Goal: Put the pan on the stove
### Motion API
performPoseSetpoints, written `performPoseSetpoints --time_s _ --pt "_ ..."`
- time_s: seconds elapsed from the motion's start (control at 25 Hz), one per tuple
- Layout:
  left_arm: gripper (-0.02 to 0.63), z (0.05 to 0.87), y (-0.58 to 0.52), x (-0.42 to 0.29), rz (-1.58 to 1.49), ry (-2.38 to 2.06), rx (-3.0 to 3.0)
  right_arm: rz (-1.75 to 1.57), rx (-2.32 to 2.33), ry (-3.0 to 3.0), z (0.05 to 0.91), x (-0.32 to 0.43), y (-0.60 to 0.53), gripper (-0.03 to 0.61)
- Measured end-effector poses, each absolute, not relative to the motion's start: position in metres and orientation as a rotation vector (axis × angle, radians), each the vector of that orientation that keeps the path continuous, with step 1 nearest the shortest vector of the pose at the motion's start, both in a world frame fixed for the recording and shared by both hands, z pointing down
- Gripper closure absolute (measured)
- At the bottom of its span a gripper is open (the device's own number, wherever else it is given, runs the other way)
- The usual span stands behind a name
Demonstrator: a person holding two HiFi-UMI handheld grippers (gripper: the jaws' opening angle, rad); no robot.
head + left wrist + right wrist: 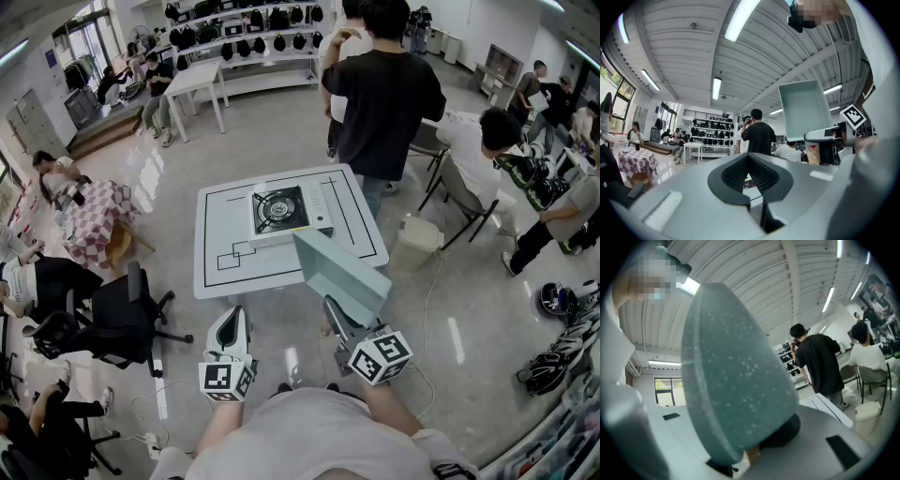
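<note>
White tabletop (217, 274) ahead bears the stove (281, 210), and the right claw (339, 317), clamped on the teal pan (342, 272), holds it aloft, short of the tabletop, left claw (234, 319) closed and empty; next, I'd judge, reach forward and lower it level onto the stove.

Left tongs (232, 319) and right tongs (336, 309) are cased in pale grey.
A cube (227, 380) with black square markers is fixed on each; a pale shirt (309, 436) is worn.
</note>
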State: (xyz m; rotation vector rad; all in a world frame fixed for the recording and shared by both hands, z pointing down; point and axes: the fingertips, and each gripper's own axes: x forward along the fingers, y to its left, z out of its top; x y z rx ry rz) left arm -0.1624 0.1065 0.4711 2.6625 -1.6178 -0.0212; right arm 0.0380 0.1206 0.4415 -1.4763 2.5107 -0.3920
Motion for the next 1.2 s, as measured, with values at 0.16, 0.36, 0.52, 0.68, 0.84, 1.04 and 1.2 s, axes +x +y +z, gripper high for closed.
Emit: performPoseSetpoints --time_s 0.16,0.36,0.52,0.68,0.84,1.04,1.2 --pt "0.603 0.472 0.11 -0.162 -0.019 -1.621 2.663 -0.388 -1.472 2.516 0.442 0.036 0.124 0.437" --pt "0.603 0.47 0.118 -0.16 -0.022 -1.623 2.662 -0.378 -1.463 2.527 0.44 0.036 0.131 0.437" --pt "0.603 0.47 0.121 -0.159 -0.022 -1.631 2.662 -0.38 -1.45 2.526 0.439 0.036 0.133 0.437" --pt "0.603 0.467 0.124 -0.158 -0.026 -1.638 2.659 -0.381 -1.448 2.525 0.437 0.037 0.134 0.437" --pt "0.603 0.468 0.125 -0.156 -0.027 -1.65 2.648 -0.39 -1.438 2.523 0.438 0.041 0.135 0.437" --pt "0.603 0.469 0.128 -0.146 -0.025 -1.659 2.648 -0.397 -1.412 2.52 0.44 0.05 0.137 0.439" --pt "0.603 0.467 0.132 -0.137 -0.023 -1.67 2.648 -0.393 -1.401 2.532 0.437 0.057 0.137 0.439"
